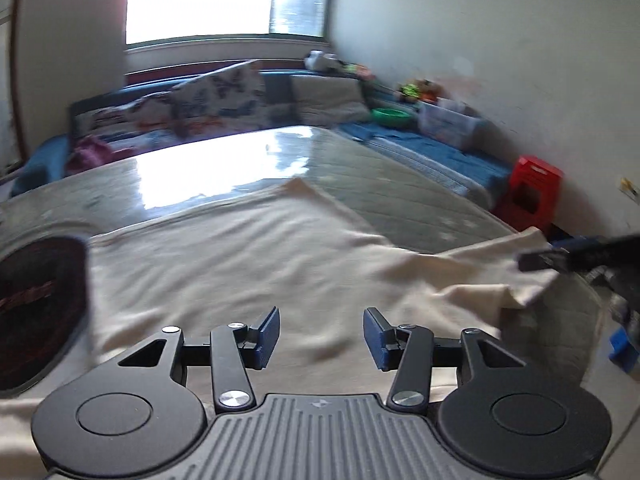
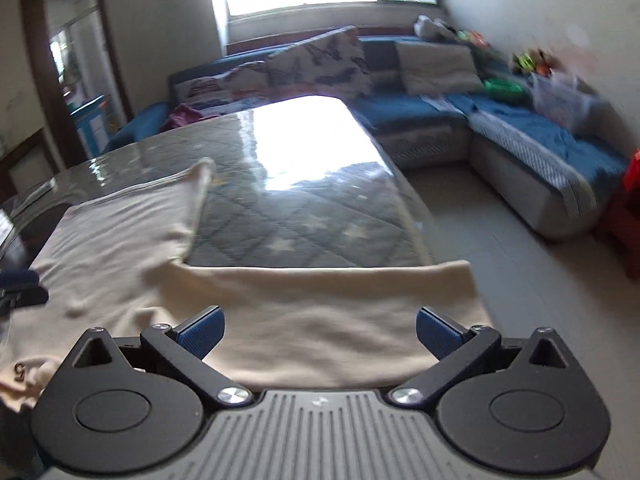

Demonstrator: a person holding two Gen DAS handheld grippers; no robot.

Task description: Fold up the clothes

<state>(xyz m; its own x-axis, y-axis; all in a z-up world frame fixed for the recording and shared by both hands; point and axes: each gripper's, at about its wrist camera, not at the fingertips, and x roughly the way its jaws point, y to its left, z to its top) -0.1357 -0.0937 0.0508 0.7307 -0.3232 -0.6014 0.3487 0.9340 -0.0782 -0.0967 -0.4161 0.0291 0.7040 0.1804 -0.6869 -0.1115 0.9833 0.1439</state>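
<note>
Directly beneath the left gripper, whose jaws are spread apart, a cream garment is seen lying flat at the near edge of the quilted table. Its sleeve is found just ahead of the right gripper, likewise spread wide. Faint wrinkles are visible.
</note>
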